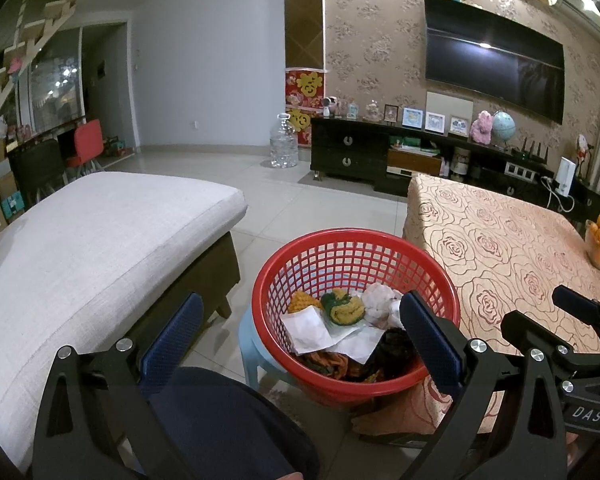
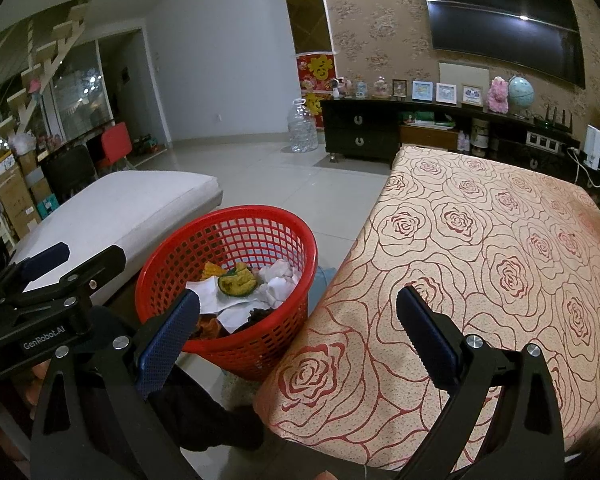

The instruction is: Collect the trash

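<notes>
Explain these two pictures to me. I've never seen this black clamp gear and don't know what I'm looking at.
No robot here: a person carries a two-finger gripper in each hand, each with a wide-angle camera looking along its blue-padded fingers. One picture comes from the left gripper, the other from the right gripper. Both are open and hold nothing. Between a grey cushioned seat and a table under a rose-patterned cloth stands a red basket, which appears to rest on a light blue stool. Inside it lies collected trash: white paper, crumpled tissue and yellow-green scraps. The table part in view carries no trash.
</notes>
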`<act>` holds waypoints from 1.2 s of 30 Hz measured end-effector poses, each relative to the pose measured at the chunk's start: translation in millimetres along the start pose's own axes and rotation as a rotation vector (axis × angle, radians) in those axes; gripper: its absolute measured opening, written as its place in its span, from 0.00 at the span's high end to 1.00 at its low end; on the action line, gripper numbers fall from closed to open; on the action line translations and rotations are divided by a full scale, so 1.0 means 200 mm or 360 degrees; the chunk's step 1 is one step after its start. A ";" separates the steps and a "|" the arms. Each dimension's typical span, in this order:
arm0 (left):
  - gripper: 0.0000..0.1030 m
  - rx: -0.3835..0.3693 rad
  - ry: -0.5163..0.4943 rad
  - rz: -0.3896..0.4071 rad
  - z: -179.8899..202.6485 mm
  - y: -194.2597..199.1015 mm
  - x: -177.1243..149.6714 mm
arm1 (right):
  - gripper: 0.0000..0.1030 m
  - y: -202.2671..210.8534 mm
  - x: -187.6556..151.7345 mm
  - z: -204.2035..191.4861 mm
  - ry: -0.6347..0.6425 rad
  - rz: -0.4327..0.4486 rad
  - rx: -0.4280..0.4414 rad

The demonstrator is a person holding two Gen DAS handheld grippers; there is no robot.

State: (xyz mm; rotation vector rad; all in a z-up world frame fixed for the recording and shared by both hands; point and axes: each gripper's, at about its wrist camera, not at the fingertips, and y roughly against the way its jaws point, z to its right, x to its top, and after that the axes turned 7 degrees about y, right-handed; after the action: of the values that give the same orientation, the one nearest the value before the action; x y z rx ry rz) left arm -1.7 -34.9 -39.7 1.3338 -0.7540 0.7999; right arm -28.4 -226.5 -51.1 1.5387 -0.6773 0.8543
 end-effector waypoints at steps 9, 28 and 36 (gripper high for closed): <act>0.08 0.0001 -0.0003 0.0002 0.00 0.00 0.00 | 0.07 0.00 0.00 0.00 -0.0001 0.0000 -0.0001; 0.08 0.0007 -0.0013 0.0007 -0.01 0.00 0.00 | 0.07 0.00 0.00 0.00 0.0000 -0.0001 0.0000; 0.08 0.0007 -0.0014 0.0009 -0.01 0.00 0.00 | 0.07 0.00 0.00 0.00 0.0001 -0.0001 0.0000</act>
State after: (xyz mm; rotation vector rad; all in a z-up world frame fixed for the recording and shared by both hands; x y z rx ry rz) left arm -1.4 -33.3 -39.7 1.3399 -0.7637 0.8013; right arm -28.5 -227.2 -51.3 1.5383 -0.6765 0.8541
